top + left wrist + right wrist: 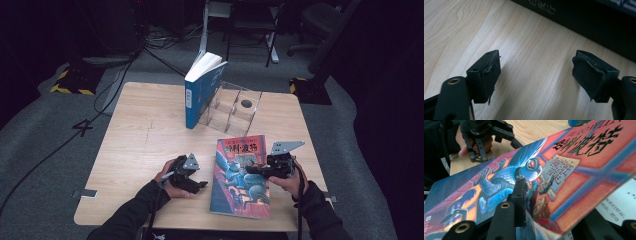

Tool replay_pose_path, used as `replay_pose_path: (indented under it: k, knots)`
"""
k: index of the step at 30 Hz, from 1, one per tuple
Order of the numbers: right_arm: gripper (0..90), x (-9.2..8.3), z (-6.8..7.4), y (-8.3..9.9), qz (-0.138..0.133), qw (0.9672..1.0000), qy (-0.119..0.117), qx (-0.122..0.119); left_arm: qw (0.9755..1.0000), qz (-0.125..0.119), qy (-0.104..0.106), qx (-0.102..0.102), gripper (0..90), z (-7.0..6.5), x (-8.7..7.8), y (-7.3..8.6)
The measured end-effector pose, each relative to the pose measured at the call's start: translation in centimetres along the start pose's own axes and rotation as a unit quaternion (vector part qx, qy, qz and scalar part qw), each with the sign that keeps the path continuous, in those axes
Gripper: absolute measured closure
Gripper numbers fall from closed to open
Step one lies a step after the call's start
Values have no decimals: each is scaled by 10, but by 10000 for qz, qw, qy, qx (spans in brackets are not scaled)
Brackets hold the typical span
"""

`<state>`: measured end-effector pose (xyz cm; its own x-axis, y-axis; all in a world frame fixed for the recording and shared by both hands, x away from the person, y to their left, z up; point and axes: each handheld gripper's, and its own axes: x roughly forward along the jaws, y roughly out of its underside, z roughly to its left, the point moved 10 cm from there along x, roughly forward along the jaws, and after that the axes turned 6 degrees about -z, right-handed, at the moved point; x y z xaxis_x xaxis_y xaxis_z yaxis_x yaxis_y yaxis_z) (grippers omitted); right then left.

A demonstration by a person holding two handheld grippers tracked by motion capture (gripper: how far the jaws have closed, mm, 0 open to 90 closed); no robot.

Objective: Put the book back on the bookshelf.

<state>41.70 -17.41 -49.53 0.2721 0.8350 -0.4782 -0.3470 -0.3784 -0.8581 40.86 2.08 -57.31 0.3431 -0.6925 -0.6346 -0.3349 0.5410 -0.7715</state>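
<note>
The illustrated book [241, 176] lies flat at the near right of the surface [140, 145] — long axis running near to far, Chinese title at the far end. Right gripper [252, 170] is clamped on its front cover; left gripper [200, 184] jaws stand apart over bare wood beside the book.

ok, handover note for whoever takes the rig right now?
Right gripper: jaws closed on the front cover of the colourful book, lifting its edge.
Left gripper: open, empty, on the table beside that book.
Blue book stands upright against the clear rack at the back.
Done: one book stood up. Left: probably stand the colourful one in the rack.
</note>
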Motion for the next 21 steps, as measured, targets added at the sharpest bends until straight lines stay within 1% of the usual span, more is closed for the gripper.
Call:
replay_pose_path:
  k: [1,2,3,4,5,6,8,9,11,12,13,14,15,17,18,19,20,21]
  knots:
    - [676,0,0,0,-1,10000,-9,2,10000,-23,-46,14,246,3,2,-3]
    - [680,0,0,0,-35,10000,-17,2,10000,-57,-55,31,267,4,3,-6]
    - [683,0,0,0,-46,10000,-15,-4,9999,-83,-116,84,295,8,5,-10]
    - [686,0,0,-1,-59,10000,-16,-24,9999,-51,-106,59,313,10,7,-13]
    - [690,-1,0,-1,-68,10000,-4,-60,9999,-93,-65,25,314,13,8,-18]
    - [694,-1,1,-1,-80,9999,12,-98,9998,-184,-76,15,327,16,8,-24]
    - [697,-1,1,-2,-92,9999,22,-133,9996,-265,-133,29,355,23,10,-32]
    - [702,-1,1,-2,-117,9998,17,-131,9995,-275,-117,30,377,26,12,-35]
    - [705,-1,2,-2,-155,9997,19,-175,9992,-349,-176,-4,381,33,15,-40]
    - [710,-1,2,-3,-181,9996,16,-196,9992,-364,-180,13,397,34,16,-40]
    - [715,-1,2,-3,-210,9996,26,-196,9993,-327,-162,29,409,36,19,-40]
    - [720,-1,2,-4,-235,9995,46,-216,9994,-301,-143,-10,405,38,22,-41]
    - [724,-1,3,-5,-270,9993,59,-259,9994,-313,-105,-40,409,39,24,-42]
    - [728,-1,4,-6,-310,9991,59,-296,9993,-367,-101,-52,418,41,26,-45]
    - [729,-1,4,-7,-333,9989,63,-310,9987,-488,-45,-104,443,41,26,-49]
    - [729,-1,4,-7,-333,9989,63,-310,9987,-488,-45,-104,492,41,26,-49]
    - [731,-1,4,-7,-332,9989,73,-334,9982,-571,110,-120,492,40,24,-53]
    - [731,-2,5,-7,-333,9988,85,-339,9975,-663,188,-170,520,39,22,-57]
